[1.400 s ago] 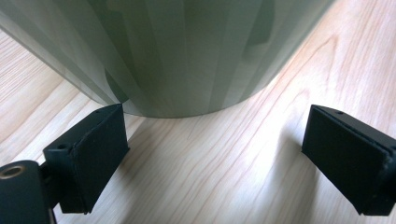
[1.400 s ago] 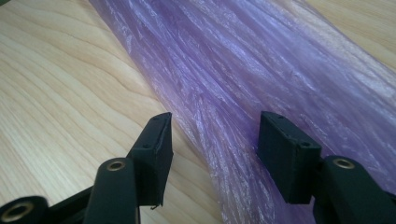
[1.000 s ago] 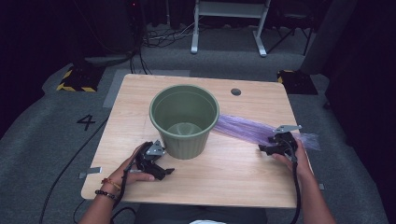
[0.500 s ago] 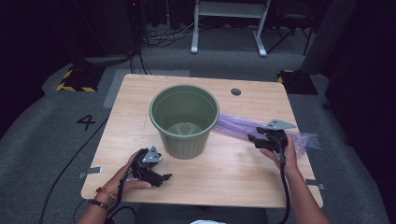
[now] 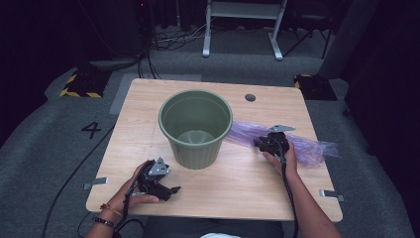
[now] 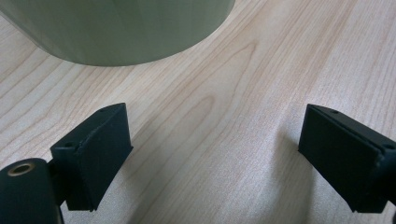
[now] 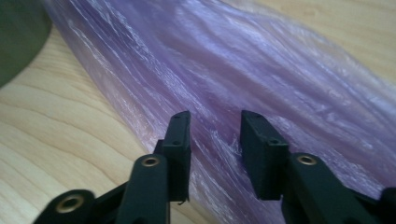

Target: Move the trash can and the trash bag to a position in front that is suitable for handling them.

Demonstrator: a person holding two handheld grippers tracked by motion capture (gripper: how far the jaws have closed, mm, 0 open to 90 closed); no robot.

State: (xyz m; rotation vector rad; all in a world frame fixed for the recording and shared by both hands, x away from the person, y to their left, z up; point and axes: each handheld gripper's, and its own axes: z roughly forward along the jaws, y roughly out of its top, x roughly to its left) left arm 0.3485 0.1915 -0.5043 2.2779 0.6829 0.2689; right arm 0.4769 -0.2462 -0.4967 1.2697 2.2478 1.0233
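Purple plastic was the thing I was after: a thin, crinkled bag (image 7: 261,70) stretched flat on the wooden table (image 5: 237,188), its long axis running from just beside the green bucket (image 5: 195,126) out toward the table's right edge. Nearest me, my right gripper (image 7: 212,140) sat directly on it; in the right gripper view the film lay between and beyond the two black pads, which had just been closing and stood narrow with a slim gap left, a fold of film bunched between them. I could not say the pads were pressing yet. The bag's length crossed the jaws at a slant, so I judged a pinch here would catch a pleat across its width rather than an end.

My left gripper (image 6: 215,154) rested at the near left of the table, jaws wide over bare wood, the bucket's base just ahead of it. That hand lay on the far side of the bucket from the bag, so the right hand (image 5: 280,153) was plainly nearer. Farther off, the bucket stood upright and open-mouthed, the bag's tapered end reaching toward its side.
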